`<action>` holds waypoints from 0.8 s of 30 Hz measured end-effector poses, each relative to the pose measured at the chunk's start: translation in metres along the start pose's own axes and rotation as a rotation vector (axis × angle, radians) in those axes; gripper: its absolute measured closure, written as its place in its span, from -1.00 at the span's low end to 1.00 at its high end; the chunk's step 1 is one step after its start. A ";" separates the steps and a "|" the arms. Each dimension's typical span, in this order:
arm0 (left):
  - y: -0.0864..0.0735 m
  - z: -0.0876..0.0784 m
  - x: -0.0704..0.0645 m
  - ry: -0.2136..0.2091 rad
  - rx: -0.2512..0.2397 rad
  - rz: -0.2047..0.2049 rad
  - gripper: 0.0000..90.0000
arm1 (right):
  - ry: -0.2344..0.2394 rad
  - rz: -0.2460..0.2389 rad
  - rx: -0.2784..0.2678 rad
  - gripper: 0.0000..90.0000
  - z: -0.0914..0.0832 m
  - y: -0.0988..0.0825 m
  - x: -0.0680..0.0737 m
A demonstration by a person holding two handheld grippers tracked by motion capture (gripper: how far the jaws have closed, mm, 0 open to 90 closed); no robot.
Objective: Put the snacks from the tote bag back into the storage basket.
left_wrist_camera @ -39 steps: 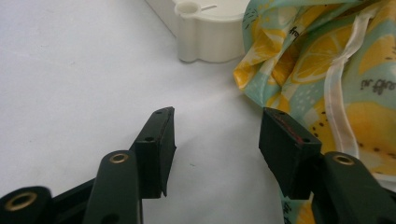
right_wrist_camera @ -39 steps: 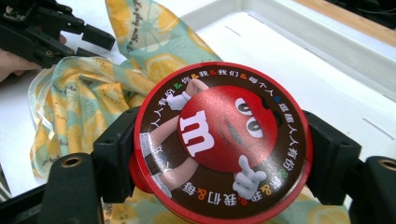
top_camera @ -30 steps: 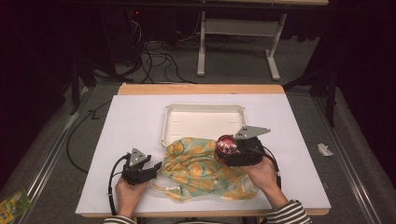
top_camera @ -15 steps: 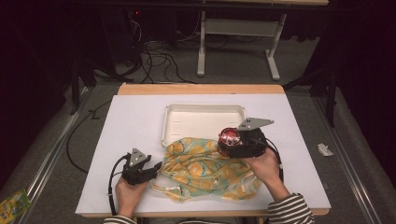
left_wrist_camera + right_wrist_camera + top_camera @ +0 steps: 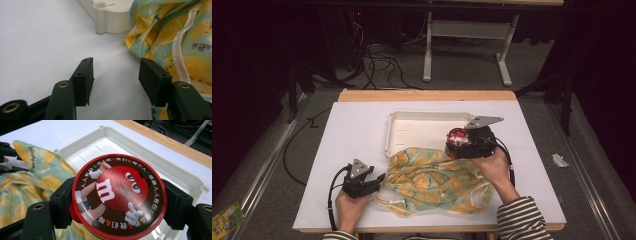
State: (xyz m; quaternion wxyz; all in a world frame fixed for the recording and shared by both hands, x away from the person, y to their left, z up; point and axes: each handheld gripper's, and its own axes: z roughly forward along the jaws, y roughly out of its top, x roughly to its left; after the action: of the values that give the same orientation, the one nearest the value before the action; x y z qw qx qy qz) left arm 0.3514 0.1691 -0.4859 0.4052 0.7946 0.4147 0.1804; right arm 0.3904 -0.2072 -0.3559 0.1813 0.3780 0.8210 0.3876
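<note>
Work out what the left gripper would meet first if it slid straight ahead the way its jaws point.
Probably the white tray's corner; the left gripper points there across bare table, the lemon-print bag lying just beside that line.

A person in black-and-white striped sleeves point(image 5: 518, 219) works with two black hand-held grippers. The left gripper point(image 5: 381, 178) trails a black cable; the right gripper point(image 5: 453, 142) carries a grey three-cornered plate. Brass-coloured rivets stud the blocky black jaws, one pad scuffed red.
</note>
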 end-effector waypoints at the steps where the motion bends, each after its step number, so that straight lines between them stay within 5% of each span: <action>1: 0.000 0.000 0.000 0.000 -0.003 0.000 0.03 | -0.001 0.008 0.006 -0.42 0.001 0.001 -0.001; 24: 0.000 0.001 0.000 0.000 0.009 0.007 0.03 | -0.031 0.036 0.031 -0.43 0.034 0.009 -0.022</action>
State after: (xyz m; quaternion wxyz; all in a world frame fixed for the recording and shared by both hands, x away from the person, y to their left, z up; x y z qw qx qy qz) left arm 0.3520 0.1683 -0.4862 0.4012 0.7978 0.4125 0.1799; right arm 0.4290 -0.2034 -0.3707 0.1812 0.4015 0.8170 0.3721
